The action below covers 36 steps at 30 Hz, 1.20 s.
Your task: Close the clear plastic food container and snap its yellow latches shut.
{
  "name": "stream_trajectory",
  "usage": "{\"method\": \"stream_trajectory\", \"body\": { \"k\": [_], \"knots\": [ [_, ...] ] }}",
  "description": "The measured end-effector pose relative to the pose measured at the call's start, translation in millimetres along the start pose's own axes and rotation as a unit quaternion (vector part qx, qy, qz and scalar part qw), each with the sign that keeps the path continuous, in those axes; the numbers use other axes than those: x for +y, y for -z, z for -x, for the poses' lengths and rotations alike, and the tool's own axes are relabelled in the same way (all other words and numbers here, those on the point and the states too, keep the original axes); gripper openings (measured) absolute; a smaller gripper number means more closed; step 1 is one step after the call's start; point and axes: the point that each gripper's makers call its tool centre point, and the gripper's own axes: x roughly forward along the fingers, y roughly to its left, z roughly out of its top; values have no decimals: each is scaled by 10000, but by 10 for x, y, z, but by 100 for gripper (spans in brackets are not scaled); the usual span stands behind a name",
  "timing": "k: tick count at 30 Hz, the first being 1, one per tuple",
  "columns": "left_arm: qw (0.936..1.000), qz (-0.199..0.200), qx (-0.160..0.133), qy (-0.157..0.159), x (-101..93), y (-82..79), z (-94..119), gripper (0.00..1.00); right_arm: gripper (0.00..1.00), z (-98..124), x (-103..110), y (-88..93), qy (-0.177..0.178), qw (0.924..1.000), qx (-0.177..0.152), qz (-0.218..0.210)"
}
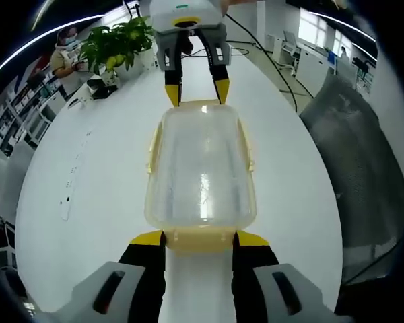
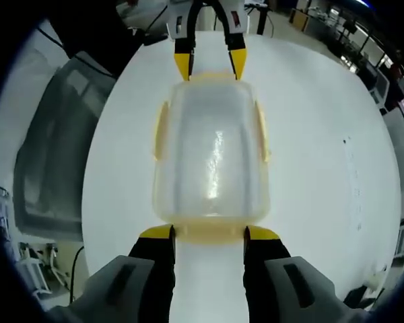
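The white table (image 1: 108, 175) takes up most of both views, its surface bare all round the container, with broad room at 3 and 9 o'clock in the left gripper view and its edge curving away toward 2 o'clock. In the right gripper view the table (image 2: 323, 175) drops off at 9 o'clock beside a grey chair back (image 2: 54, 161). A potted plant (image 1: 118, 40) stands at 11 o'clock in the left gripper view, near the table's far end.

The clear plastic food container (image 1: 200, 168) lies at the centre of the table, lid on, long axis running 6 to 12 o'clock. Yellow latches (image 1: 246, 145) line its long sides.

The left gripper (image 1: 199, 237) is at 6 o'clock, its jaws spread wide, their yellow tips touching the container's near end latch on either side. The right gripper (image 1: 196, 93) comes in from 12 o'clock, jaws also spread, tips at the far end. In the right gripper view, the right gripper (image 2: 209, 233) brackets the near end latch (image 2: 209, 232) likewise.
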Motion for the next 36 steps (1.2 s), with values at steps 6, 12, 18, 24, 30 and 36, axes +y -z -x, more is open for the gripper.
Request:
{"method": "stream_trajectory", "body": {
  "k": [6, 12, 18, 24, 30, 36],
  "knots": [
    [10000, 18, 9, 23, -41, -16, -55, 32, 36, -50, -52, 71, -15, 10000, 54, 2],
    [10000, 37, 27, 81, -83, 0, -87, 32, 36, -98, -47, 88, -73, 9999, 68, -16],
    [9999, 78, 1, 94, -96, -13, -94, 32, 36, -105, -57, 103, -76, 9999, 66, -27],
    [9999, 60, -24, 82, -104, -33, -68, 32, 36, -94, -51, 105, -82, 9999, 35, -72],
    [9999, 69, 1, 96, -114, -8, -96, 33, 36, -111, -57, 97, -70, 9999, 63, -56],
    [9999, 64, -35, 81, -116, -10, -96, 33, 37, -116, -53, 100, -58, 9999, 69, -70]
  ]
}}
